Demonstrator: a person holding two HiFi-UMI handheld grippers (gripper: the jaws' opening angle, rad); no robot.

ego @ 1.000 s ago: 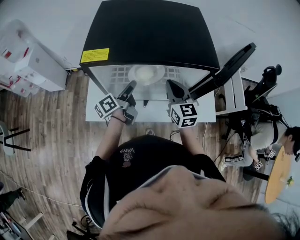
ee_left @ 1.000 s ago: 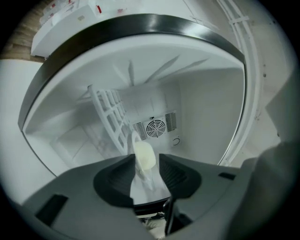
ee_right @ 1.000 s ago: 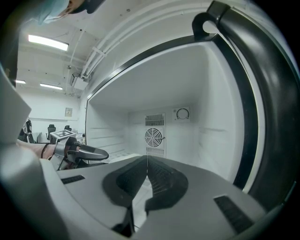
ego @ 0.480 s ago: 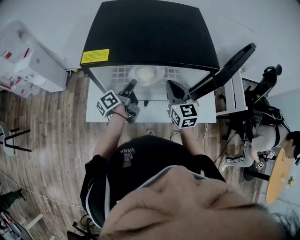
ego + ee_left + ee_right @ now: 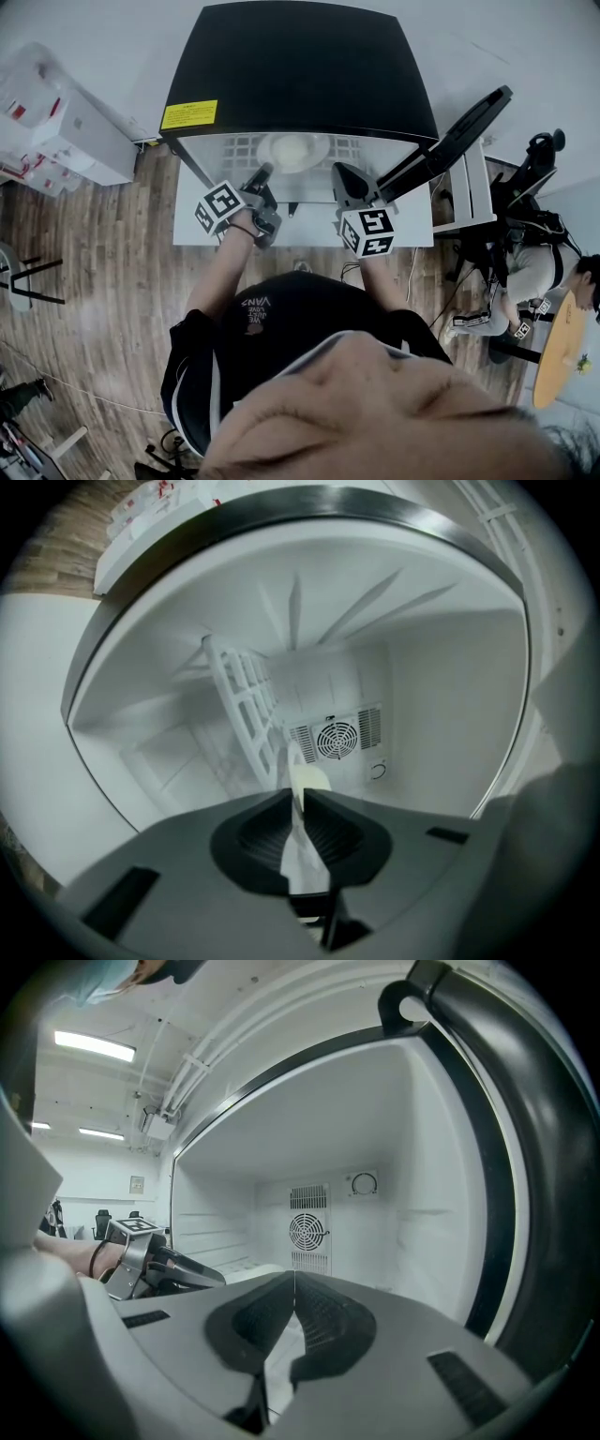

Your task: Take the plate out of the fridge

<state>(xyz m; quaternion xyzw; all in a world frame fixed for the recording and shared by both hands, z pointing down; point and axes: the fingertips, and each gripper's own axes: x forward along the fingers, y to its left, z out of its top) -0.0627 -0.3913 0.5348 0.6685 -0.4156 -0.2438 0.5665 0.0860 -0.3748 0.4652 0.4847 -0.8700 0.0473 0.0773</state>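
A brown wood floor [image 5: 103,272] lies under a small fridge [image 5: 300,66] with a shiny black top and an all-white inside. The round, pale cream plate [image 5: 292,150] sits inside it on a white wire rack [image 5: 239,145], near the front.

The left gripper [image 5: 263,174] reaches in to the plate's near edge. Its grey jaws have just been closing. The thin rim now runs between the ribbed pads, and they seem to pinch it, though the rim is a bit blurry there. The left gripper view shows the rim edge-on, while the head view shows only the plate's round top.

The right gripper [image 5: 343,174] hangs near the plate at the fridge mouth, jaws pressed together with nothing in them. Its own view shows a round fan grille [image 5: 307,1230] on the back wall, which the head view hides. The black fridge door [image 5: 459,127] stands open on the right.
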